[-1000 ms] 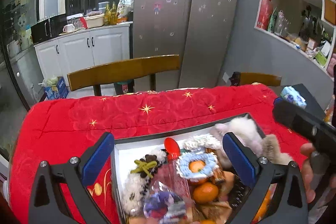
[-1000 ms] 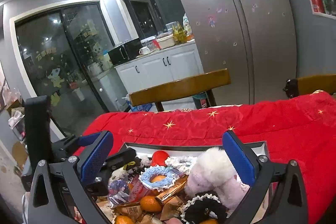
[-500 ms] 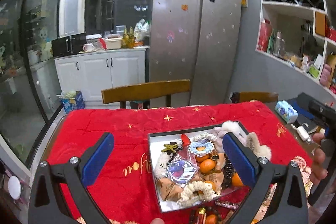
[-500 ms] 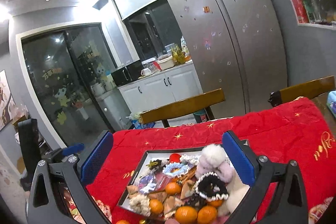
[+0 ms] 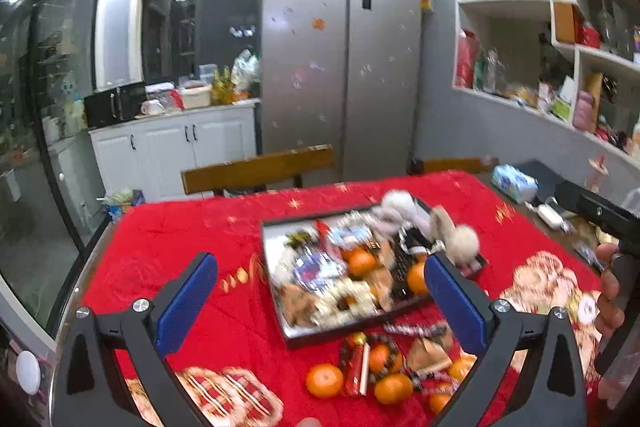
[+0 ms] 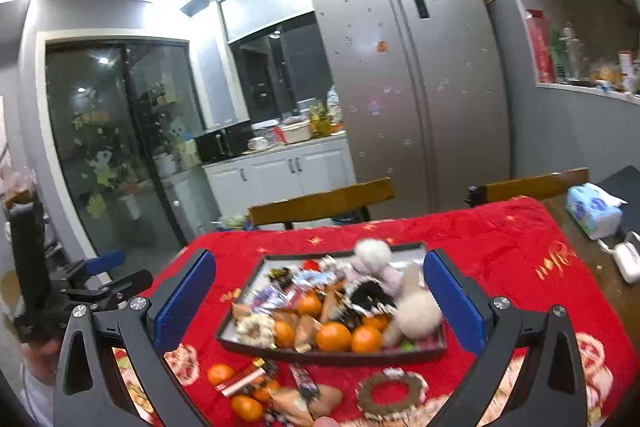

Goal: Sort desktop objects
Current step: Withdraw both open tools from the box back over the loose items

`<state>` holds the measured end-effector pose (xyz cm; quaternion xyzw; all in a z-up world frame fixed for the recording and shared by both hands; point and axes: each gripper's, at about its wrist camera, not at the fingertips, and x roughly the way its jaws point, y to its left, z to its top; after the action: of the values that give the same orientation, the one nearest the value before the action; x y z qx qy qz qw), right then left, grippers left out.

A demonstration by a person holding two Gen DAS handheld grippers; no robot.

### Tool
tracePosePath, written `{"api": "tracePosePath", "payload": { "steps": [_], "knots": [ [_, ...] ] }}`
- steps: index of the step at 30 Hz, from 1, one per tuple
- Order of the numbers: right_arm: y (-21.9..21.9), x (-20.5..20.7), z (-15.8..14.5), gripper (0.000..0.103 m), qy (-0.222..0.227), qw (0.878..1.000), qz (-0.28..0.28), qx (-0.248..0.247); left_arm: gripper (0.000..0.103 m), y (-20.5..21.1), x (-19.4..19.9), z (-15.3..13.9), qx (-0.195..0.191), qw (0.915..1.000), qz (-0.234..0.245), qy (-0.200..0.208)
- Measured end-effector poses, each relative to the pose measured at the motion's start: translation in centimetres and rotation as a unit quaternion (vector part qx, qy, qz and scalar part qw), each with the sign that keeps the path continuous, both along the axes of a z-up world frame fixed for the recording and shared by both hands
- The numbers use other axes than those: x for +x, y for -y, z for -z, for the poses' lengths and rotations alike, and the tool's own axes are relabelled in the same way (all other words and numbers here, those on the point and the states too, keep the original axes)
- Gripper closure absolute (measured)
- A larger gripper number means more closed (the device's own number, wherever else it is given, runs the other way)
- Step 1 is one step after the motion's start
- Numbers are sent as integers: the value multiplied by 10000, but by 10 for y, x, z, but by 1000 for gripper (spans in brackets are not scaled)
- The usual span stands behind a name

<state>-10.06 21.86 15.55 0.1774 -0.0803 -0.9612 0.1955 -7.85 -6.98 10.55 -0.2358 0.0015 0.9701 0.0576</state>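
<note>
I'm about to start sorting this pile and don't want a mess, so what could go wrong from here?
The tray is heaped, and the fluffy pompom sits at its near right rim, so a nudge might tip things out. Loose oranges on the red cloth could roll if bumped. Both the left gripper and right gripper are open and empty; the blurred views suggest fast motion, risking a misjudged grab.

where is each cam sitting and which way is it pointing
Left wrist: on the left gripper, above the near table edge, looking across the tray toward the fridge; a hand shows at right.
Right wrist: on the right gripper, facing likewise; the left gripper shows at left.
Shared: tray, fridge, red tablecloth.
</note>
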Motion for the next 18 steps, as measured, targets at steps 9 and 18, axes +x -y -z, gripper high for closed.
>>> {"api": "tracePosePath", "payload": {
  "steps": [9, 18],
  "knots": [
    [-13, 37, 40, 0, -51, 9992, 376, 93, 0, -25, 30, 38, 188, 9992, 261, -227],
    [7, 25, 96, 0, 483, 9979, 117, 417, 0, -37, 37, 77, -190, 9971, -235, -698]
  ]
}}
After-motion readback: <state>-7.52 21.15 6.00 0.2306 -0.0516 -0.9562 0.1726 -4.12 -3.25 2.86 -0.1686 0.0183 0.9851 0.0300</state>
